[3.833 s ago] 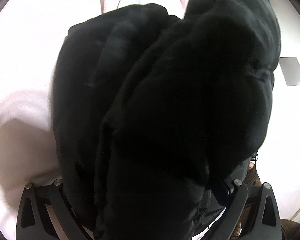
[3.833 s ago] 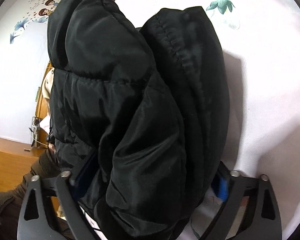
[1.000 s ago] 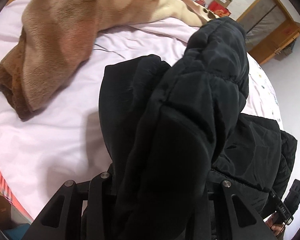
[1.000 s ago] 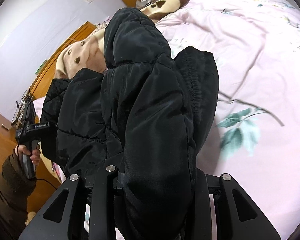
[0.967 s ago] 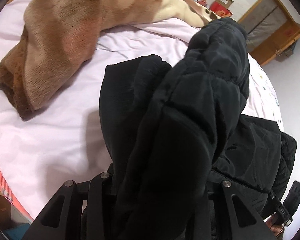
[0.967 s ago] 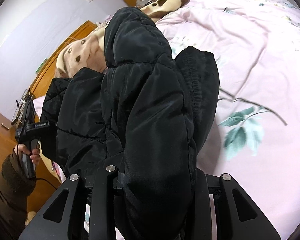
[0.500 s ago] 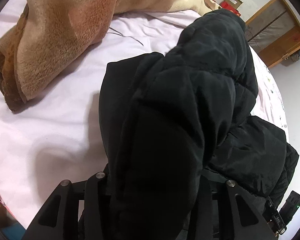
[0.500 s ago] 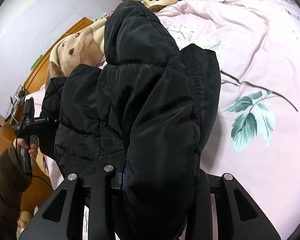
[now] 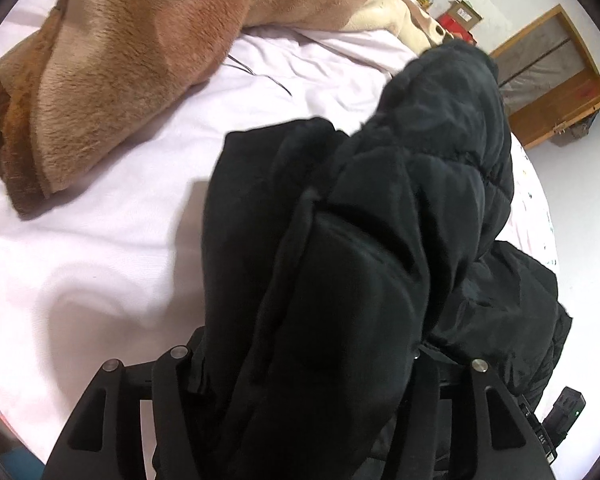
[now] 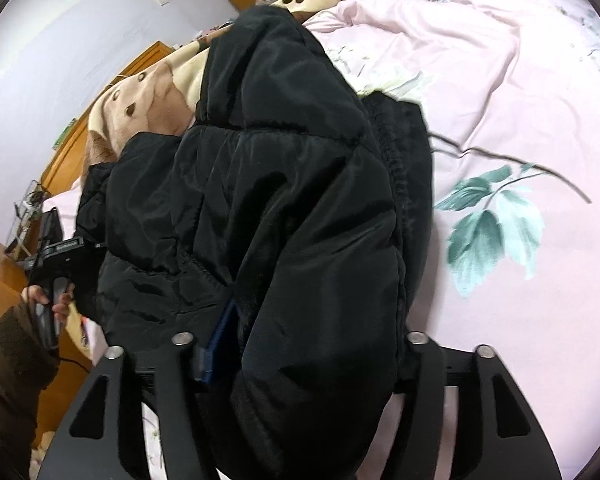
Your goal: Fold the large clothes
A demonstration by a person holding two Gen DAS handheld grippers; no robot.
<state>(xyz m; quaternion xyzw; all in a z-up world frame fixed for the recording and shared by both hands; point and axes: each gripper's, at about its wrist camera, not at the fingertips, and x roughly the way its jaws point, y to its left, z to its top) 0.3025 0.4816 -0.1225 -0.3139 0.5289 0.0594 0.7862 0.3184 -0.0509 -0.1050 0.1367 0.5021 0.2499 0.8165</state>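
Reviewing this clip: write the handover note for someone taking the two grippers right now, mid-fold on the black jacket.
Left gripper: shut on a thick bunch of the black puffer jacket.
Right gripper: shut on the jacket's other side.
Jacket is draped forward over both grippers above the pink bedsheet; brown plush blanket lies beyond on the left.
Done: both sides gathered and gripped.
Left: lay it down on the sheet, release, finish the fold.

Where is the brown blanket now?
In the left wrist view the blanket lies upper left on the pink sheet, left of the black jacket.
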